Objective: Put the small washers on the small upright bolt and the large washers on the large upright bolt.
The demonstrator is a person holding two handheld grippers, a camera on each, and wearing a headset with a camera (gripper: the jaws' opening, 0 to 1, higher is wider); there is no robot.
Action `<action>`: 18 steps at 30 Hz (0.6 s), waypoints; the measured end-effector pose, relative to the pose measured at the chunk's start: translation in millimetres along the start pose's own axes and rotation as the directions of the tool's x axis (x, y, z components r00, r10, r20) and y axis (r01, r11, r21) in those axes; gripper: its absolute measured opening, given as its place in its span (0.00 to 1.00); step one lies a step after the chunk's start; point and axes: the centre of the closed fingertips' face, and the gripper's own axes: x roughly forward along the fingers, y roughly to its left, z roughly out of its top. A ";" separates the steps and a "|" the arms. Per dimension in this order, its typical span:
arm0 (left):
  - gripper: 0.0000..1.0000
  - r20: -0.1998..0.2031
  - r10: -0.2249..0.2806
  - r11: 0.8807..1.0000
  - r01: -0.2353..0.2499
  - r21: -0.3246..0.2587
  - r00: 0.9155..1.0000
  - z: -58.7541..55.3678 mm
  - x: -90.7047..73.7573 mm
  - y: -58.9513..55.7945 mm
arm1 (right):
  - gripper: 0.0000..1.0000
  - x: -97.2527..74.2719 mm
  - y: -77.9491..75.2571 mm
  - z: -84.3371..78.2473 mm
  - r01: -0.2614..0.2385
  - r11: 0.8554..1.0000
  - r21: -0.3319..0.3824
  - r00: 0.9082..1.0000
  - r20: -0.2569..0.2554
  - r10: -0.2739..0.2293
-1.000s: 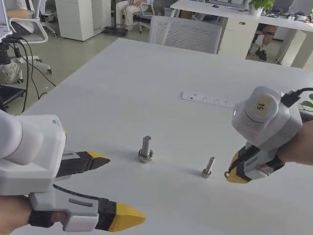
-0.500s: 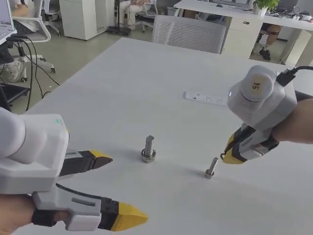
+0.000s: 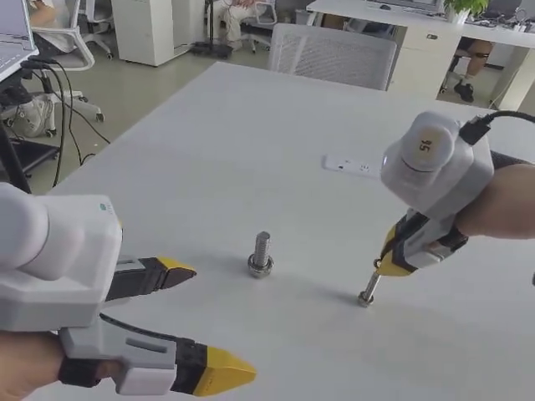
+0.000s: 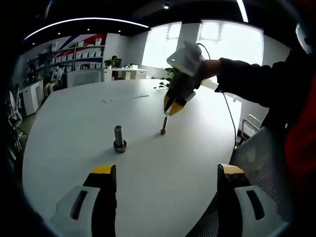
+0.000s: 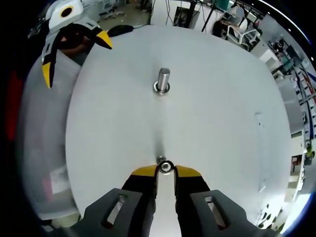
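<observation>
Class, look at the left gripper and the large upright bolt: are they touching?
Apart. The left gripper view shows bare table between the open jaws of the left gripper and the large bolt.

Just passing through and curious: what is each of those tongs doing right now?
Left tongs: open, holding nothing.
Right tongs: closed on what looks like a small washer, at the top of the small bolt.
</observation>
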 end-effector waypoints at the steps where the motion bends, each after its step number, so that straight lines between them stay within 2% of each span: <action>1: 0.84 0.000 0.000 1.000 0.000 -0.001 1.000 0.1 0.0 0.0 | 0.14 0.4 0.4 -0.1 -0.003 1.000 -0.002 1.000 -0.001 0.003; 18: 0.84 -0.003 0.005 1.000 -0.005 -0.008 1.000 -1.3 0.0 0.7 | 0.14 10.6 -1.8 -4.5 -0.024 1.000 -0.005 0.999 -0.023 0.024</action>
